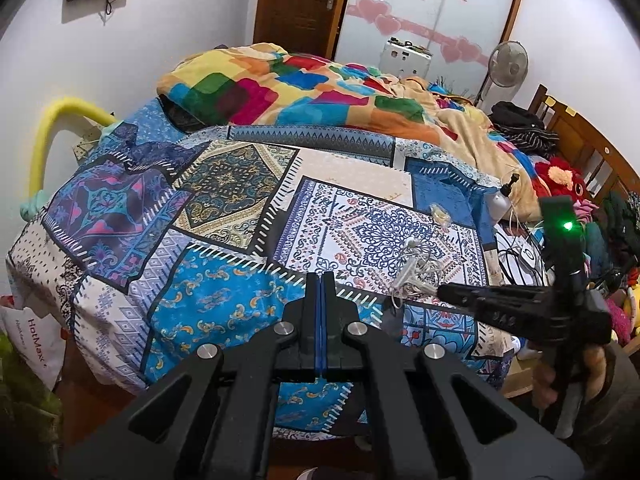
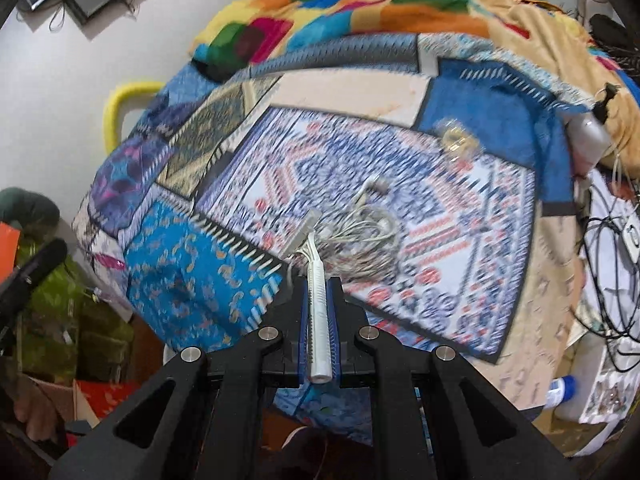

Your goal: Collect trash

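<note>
left gripper (image 1: 321, 280): black, blue pads, silver screws | right gripper (image 2: 319, 282): same, green light

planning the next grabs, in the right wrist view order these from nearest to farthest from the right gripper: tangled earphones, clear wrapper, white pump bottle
1. tangled earphones, just beyond the right gripper, beside the head of the razor it holds
2. clear wrapper, farther up the bed, to the right
3. white pump bottle, far right edge
</note>
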The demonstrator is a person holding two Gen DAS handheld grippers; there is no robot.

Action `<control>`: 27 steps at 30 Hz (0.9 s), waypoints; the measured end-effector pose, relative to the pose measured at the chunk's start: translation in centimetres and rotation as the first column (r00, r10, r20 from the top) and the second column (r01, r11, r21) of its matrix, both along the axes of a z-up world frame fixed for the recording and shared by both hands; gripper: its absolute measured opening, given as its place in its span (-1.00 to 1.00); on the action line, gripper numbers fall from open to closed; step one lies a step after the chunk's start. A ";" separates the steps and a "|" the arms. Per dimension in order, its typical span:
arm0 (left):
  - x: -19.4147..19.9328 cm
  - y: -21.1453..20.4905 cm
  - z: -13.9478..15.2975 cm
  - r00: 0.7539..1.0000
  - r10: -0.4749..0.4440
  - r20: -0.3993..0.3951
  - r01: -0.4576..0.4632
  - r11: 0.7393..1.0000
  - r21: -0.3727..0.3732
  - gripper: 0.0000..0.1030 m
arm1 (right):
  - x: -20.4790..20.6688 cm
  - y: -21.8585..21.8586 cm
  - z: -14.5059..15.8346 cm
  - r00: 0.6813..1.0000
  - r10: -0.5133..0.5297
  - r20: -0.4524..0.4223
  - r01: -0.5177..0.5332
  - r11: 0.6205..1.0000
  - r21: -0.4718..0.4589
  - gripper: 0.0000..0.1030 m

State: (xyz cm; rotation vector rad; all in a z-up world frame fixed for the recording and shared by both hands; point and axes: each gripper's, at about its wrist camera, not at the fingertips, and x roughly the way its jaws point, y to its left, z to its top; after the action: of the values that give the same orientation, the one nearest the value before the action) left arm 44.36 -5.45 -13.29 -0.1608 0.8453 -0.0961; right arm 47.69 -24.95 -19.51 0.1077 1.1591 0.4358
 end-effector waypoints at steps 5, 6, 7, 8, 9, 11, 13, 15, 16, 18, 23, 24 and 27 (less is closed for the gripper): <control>-0.9 1.5 0.6 1.000 0.026 0.011 -0.026 1.000 -0.003 -1.00 | -0.4 2.3 1.2 0.998 0.046 0.038 -0.046 0.999 -0.009 -0.84; -1.2 1.9 0.8 0.999 0.033 0.014 -0.032 0.999 -0.004 -1.00 | -0.5 2.8 1.7 0.997 0.058 0.056 -0.057 0.998 -0.011 -0.84; -1.5 2.4 0.9 0.999 0.040 0.016 -0.040 0.999 -0.006 -1.00 | -0.6 3.2 2.2 0.996 0.065 0.068 -0.064 0.998 -0.012 -0.84; -1.8 2.7 1.1 0.999 0.045 0.018 -0.045 0.999 -0.007 -1.00 | -0.7 3.6 2.7 0.994 0.074 0.082 -0.073 0.997 -0.013 -0.84; -2.2 3.2 1.4 0.998 0.053 0.023 -0.052 0.999 -0.008 -1.00 | -0.8 4.0 3.2 0.992 0.093 0.089 -0.093 0.996 -0.010 -0.84; -3.0 3.9 1.8 0.997 0.066 0.032 -0.065 0.998 -0.007 -1.00 | -1.3 4.9 4.4 0.987 0.110 0.117 -0.110 0.994 -0.010 -0.84; -3.8 4.7 2.2 0.996 0.076 0.039 -0.076 0.997 -0.011 -1.00 | -1.9 5.8 5.5 0.982 0.122 0.145 -0.121 0.993 -0.015 -0.84; -4.9 5.6 2.6 0.995 0.089 0.047 -0.089 0.996 -0.011 -1.00 | -2.7 6.8 6.6 0.977 0.138 0.165 -0.138 0.990 -0.011 -0.84; -5.3 6.1 2.8 0.994 0.095 0.050 -0.095 0.995 -0.011 -1.00 | -3.1 7.3 7.1 0.974 0.146 0.175 -0.147 0.989 -0.011 -0.84; -6.5 7.1 3.3 0.993 0.107 0.056 -0.106 0.994 -0.012 -1.00 | -3.9 8.2 7.8 0.969 0.160 0.188 -0.161 0.987 -0.011 -0.84; -9.8 9.7 4.4 0.988 0.140 0.072 -0.141 0.990 0.002 -1.00 | -6.3 10.9 9.4 0.956 0.202 0.212 -0.206 0.979 -0.005 -0.84; -10.6 10.2 4.6 0.986 0.150 0.074 -0.151 0.989 0.005 -1.00 | -6.8 11.5 9.7 0.953 0.213 0.217 -0.217 0.976 -0.004 -0.84; -12.8 11.9 4.9 0.981 0.176 0.077 -0.177 0.984 0.017 -1.00 | -8.5 13.4 10.3 0.942 0.246 0.229 -0.252 0.968 -0.002 -0.84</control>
State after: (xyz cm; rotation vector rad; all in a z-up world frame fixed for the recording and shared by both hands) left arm 31.59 6.43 -8.42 -0.2082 0.7535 0.0740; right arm 39.15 -11.54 -9.21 -0.0662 0.9431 0.6707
